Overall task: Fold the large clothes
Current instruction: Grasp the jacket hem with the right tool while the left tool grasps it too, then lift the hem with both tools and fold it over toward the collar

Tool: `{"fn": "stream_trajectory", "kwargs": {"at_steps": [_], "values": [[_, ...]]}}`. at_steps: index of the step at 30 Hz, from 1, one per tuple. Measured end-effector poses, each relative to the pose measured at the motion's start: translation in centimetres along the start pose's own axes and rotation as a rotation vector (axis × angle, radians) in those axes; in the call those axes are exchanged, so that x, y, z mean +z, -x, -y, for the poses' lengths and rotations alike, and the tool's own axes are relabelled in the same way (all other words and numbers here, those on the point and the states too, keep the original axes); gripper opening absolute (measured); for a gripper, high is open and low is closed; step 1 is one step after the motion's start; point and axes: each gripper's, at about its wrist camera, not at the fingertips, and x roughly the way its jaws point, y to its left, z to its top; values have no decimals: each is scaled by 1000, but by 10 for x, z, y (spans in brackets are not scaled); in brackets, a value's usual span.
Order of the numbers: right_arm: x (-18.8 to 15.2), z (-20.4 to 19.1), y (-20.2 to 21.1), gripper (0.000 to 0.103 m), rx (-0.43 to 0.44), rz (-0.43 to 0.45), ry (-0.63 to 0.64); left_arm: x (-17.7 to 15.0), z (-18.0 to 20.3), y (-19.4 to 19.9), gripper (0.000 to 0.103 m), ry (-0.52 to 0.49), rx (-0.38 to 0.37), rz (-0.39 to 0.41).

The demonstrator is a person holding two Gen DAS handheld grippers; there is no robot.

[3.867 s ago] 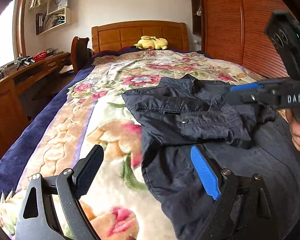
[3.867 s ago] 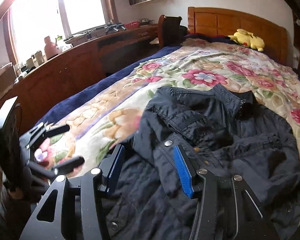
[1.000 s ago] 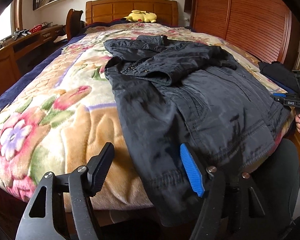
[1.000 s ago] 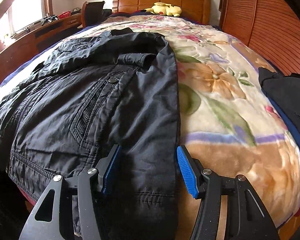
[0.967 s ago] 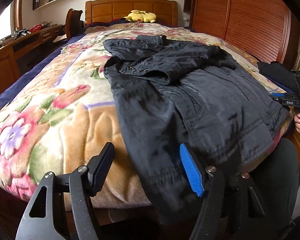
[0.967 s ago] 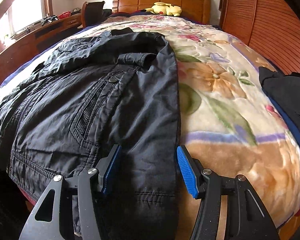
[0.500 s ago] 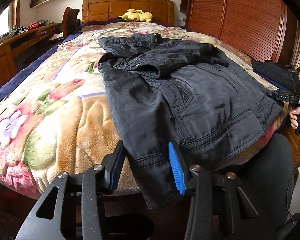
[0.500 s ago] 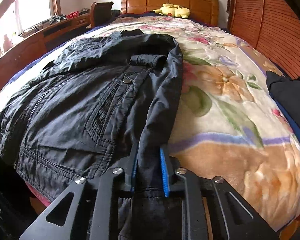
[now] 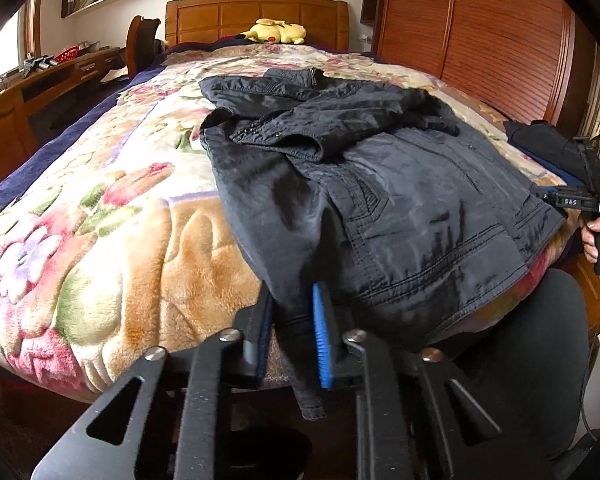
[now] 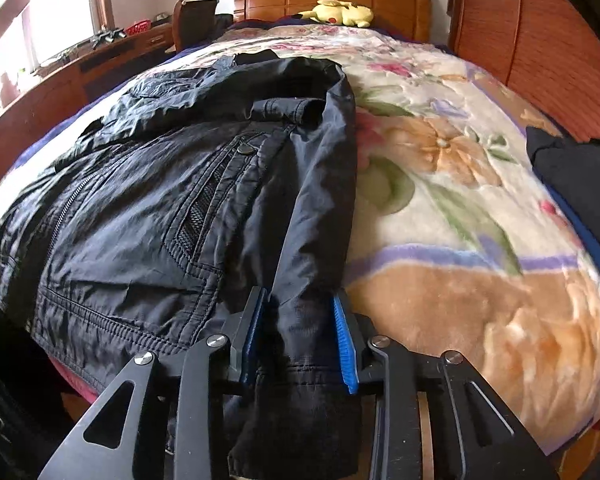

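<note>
A dark navy jacket (image 9: 380, 184) lies spread across the foot of the bed, its hem hanging over the edge. Both sleeves lie folded across the chest. My left gripper (image 9: 292, 332) is shut on the jacket's left hem corner at the bed's edge. My right gripper (image 10: 300, 340) grips the jacket (image 10: 172, 200) at its right hem corner, with the fabric bunched between the blue pads (image 10: 344, 344). The right gripper also shows in the left wrist view (image 9: 572, 200), at the far right beside the hem.
The bed has a floral blanket (image 9: 100, 216) and a wooden headboard (image 9: 256, 16) with a yellow plush toy (image 9: 276, 32). A dark folded garment (image 10: 576, 176) lies at the bed's right edge. A wooden desk (image 9: 28, 92) runs along the left, and a wardrobe (image 9: 480, 40) stands on the right.
Both grippers moved from the jacket's middle down to its hem. Within the last second both closed on the hem corners, the right first, the left after, and the fabric lifted slightly.
</note>
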Motion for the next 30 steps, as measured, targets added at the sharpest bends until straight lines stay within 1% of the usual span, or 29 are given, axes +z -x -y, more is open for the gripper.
{"fn": "stream_trajectory", "kwargs": {"at_steps": [3, 5, 7, 8, 11, 14, 18, 22, 26, 30], "values": [[1, -2, 0, 33, -6, -6, 12, 3, 0, 8, 10, 2, -3, 33], [2, -6, 4, 20, 1, -1, 33, 8, 1, 18, 9, -1, 5, 71], [3, -9, 13, 10, 1, 26, 54, 15, 2, 27, 8, -8, 12, 106], [4, -10, 20, 9, -9, 47, 56, 18, 2, 33, 8, -10, 14, 126], [9, -15, 46, 6, -30, 127, 46, 34, 2, 52, 8, -15, 6, 183], [13, -23, 73, 5, -32, 203, 47, 48, 6, 69, 8, -34, 24, 235], [16, -29, 116, 5, 7, 295, 39, 66, 8, 100, 8, -54, 30, 307], [12, -36, 162, 5, 33, 377, 56, 77, 3, 128, 8, -52, 27, 361], [7, -39, 206, 5, 51, 449, 71, 81, -1, 161, 8, -55, 34, 430], [3, -41, 253, 5, 51, 528, 85, 86, -1, 193, 8, -57, 25, 503]]}}
